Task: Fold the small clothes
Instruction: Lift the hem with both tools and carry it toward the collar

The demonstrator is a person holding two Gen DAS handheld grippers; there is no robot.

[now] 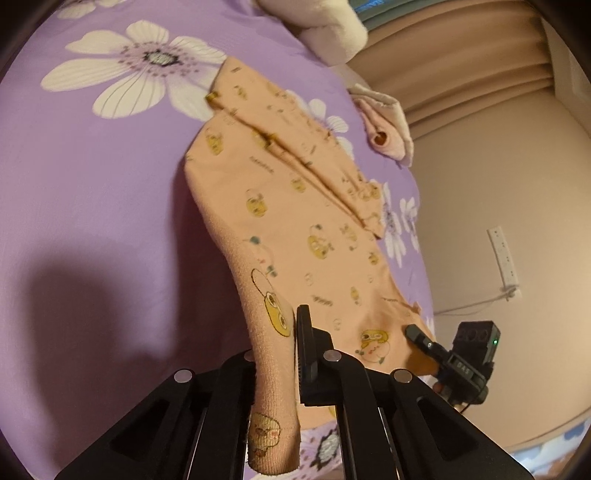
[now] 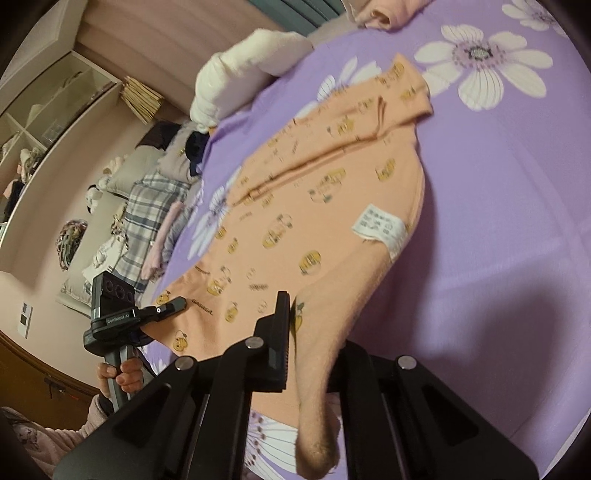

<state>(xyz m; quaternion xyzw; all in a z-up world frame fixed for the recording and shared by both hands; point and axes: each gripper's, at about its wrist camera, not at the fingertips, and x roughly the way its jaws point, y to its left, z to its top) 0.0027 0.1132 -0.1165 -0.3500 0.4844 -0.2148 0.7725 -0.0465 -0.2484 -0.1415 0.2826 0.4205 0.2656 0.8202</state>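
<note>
An orange small garment (image 1: 295, 206) with yellow cartoon prints lies spread on a purple flowered bedsheet (image 1: 92, 184). My left gripper (image 1: 273, 354) is shut on one near cuff of it, and the cloth hangs down between the fingers. Further right in the same view, my right gripper (image 1: 421, 338) pinches the other near corner. In the right wrist view the garment (image 2: 332, 192) shows a white care label (image 2: 380, 225). There my right gripper (image 2: 316, 354) is shut on its near edge, and the left gripper (image 2: 173, 306), held by a hand (image 2: 122, 373), grips the far corner.
A white plush bundle (image 1: 332, 29) and a folded pink garment (image 1: 384, 129) lie at the sheet's far edge. Beyond the bed stand a plaid clothes pile (image 2: 155, 214), shelves (image 2: 44, 110) and a wall power strip (image 1: 504, 258).
</note>
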